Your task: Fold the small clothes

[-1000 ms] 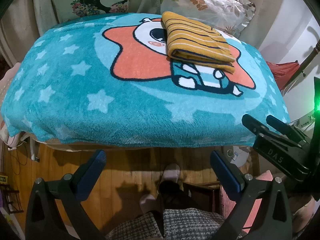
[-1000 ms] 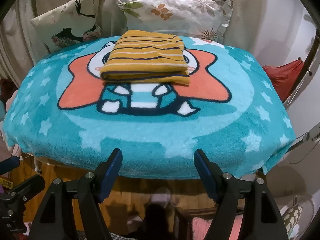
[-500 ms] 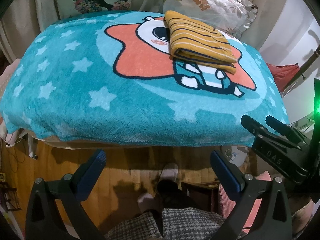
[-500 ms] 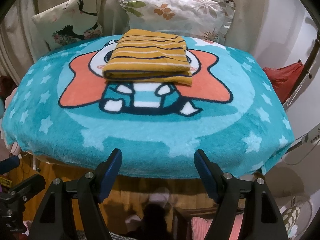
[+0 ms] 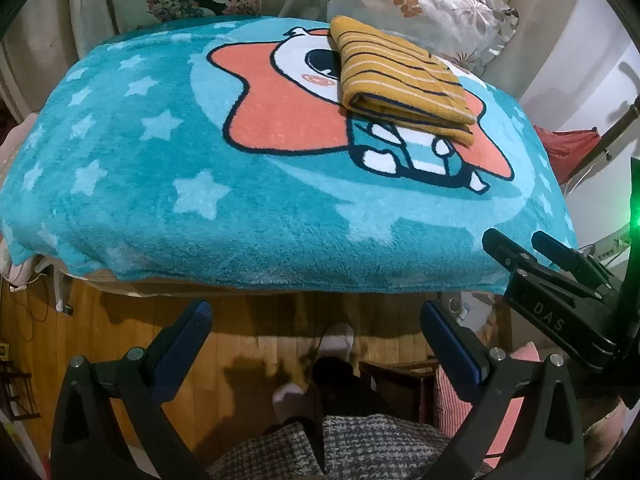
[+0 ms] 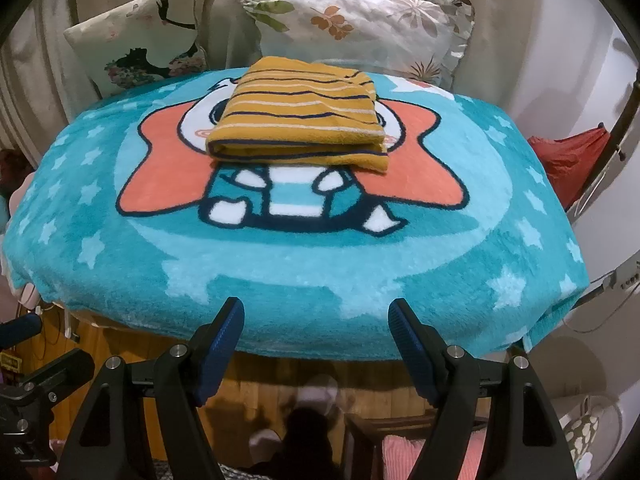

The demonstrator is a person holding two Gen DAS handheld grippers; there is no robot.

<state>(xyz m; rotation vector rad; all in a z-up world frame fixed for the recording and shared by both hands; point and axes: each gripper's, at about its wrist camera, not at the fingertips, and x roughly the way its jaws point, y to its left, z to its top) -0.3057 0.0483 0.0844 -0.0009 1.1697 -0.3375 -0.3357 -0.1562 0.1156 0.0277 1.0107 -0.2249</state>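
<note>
Stripes on the folded mustard garment (image 6: 298, 120) run crosswise where it lies on the star-print blanket (image 6: 280, 264), on the cartoon figure's face, well beyond both wide-open, empty grippers, straight ahead of the right gripper (image 6: 316, 344) and off right of the left gripper (image 5: 316, 344).

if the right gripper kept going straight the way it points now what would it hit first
Probably the teal blanket near its front edge. The right gripper is open and empty; the folded striped garment lies farther back. Depth is uncertain.
</note>
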